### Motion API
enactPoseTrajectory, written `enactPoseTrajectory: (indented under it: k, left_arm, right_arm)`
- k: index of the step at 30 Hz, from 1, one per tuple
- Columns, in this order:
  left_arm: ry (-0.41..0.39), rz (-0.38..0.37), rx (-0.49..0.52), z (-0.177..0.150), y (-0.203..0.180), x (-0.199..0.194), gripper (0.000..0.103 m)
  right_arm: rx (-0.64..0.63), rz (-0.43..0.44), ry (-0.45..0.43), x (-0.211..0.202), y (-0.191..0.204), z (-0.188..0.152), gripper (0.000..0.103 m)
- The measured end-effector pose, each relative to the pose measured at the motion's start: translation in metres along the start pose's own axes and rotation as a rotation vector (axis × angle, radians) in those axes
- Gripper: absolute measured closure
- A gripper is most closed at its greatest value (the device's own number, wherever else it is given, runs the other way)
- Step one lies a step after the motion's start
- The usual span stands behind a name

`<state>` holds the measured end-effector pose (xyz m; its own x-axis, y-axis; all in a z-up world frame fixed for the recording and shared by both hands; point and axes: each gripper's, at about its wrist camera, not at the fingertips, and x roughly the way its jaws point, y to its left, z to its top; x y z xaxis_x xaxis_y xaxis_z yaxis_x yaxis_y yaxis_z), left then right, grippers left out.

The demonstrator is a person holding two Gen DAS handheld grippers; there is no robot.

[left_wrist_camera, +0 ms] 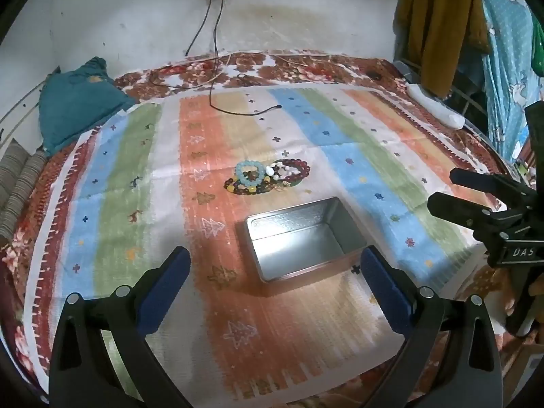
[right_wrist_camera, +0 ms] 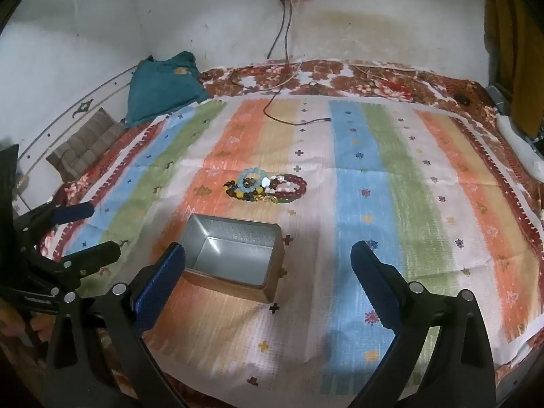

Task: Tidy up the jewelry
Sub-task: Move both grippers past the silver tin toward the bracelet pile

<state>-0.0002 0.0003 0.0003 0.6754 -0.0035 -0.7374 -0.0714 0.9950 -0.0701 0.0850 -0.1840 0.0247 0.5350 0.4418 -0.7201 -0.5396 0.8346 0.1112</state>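
Observation:
A pile of beaded bracelets (left_wrist_camera: 267, 176), pale blue, dark red, amber and white, lies on the striped cloth (left_wrist_camera: 136, 187); it also shows in the right wrist view (right_wrist_camera: 267, 188). An open, empty metal tin (left_wrist_camera: 302, 238) sits just in front of the pile, also in the right wrist view (right_wrist_camera: 234, 255). My left gripper (left_wrist_camera: 273, 265) is open and empty, hovering above the tin's near side. My right gripper (right_wrist_camera: 268, 258) is open and empty, above the tin's right edge. The right gripper shows at the right edge of the left view (left_wrist_camera: 476, 204); the left gripper shows at the left of the right view (right_wrist_camera: 81, 234).
A black cable (left_wrist_camera: 238, 110) trails from a wall socket onto the cloth behind the bracelets. A teal cushion (left_wrist_camera: 78, 102) lies at the back left, a white object (left_wrist_camera: 435, 108) at the back right edge. Clothes (left_wrist_camera: 438, 23) hang at the right.

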Motion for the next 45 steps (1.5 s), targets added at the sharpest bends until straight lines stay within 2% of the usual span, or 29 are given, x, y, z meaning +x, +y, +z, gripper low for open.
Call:
enactPoseTrajectory:
  k: [16,34,45]
  left_arm:
    - [-0.002,0.006,-0.011,0.0,0.005,0.001,0.006]
    - [0.001,0.044,-0.031,-0.003,0.004,0.002,0.006]
    - [0.003,0.04,-0.032,-0.003,0.005,0.0,0.006]
  right_arm:
    - [-0.007,-0.021,0.011,0.004,-0.001,-0.008,0.004]
    - [-0.023,-0.047,0.033,0.008,0.003,-0.001,0.004]
    - [-0.032,-0.059,0.043,0.01,0.005,-0.002,0.004]
